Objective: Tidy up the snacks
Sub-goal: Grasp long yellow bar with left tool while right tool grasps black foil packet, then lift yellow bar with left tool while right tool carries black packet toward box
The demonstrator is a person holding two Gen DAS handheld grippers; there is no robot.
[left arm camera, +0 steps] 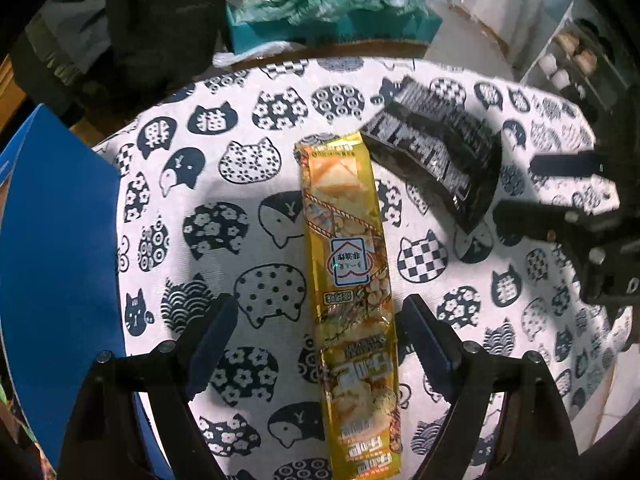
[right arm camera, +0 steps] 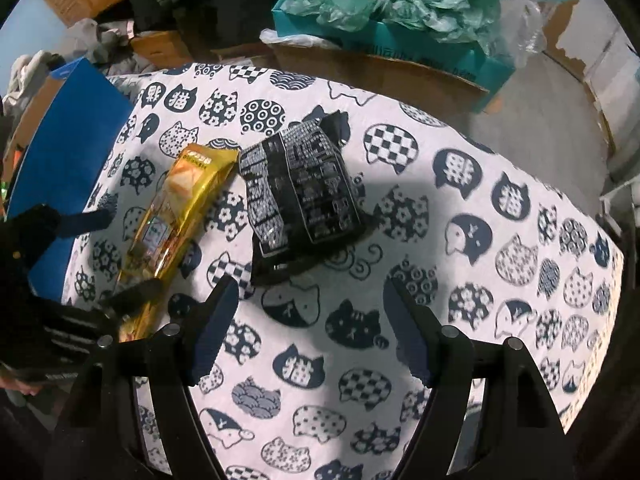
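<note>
- Snack packs: long yellow snack pack [left arm camera: 348,292] lies flat on the cat-print cloth [left arm camera: 248,184] of the desk, running 12 to 6 o'clock in the left wrist view. Black snack pouch [right arm camera: 300,188] lies just beside its far end, at 1 o'clock from it.
- Left gripper [left arm camera: 318,334]: jaws wide apart, straddling the yellow pack's lower half, pads not touching it. Holds nothing.
- Right gripper [right arm camera: 308,322]: jaws wide apart over bare cloth, black pouch just beyond at 12 o'clock. Holds nothing.
- Risk: yellow pack is glossy and long; a pinch this far from its middle could let it slip or droop.
- Risk: closing low could catch the cloth and drag both packs.
- Risk: the two grippers sit near each other and may collide.
- Edges: blue box [left arm camera: 56,248] borders the desk at 9 o'clock; teal box [right arm camera: 404,40] with green bags at 12.
- Open room: bare cloth from 3 to 5 o'clock in the right wrist view.
</note>
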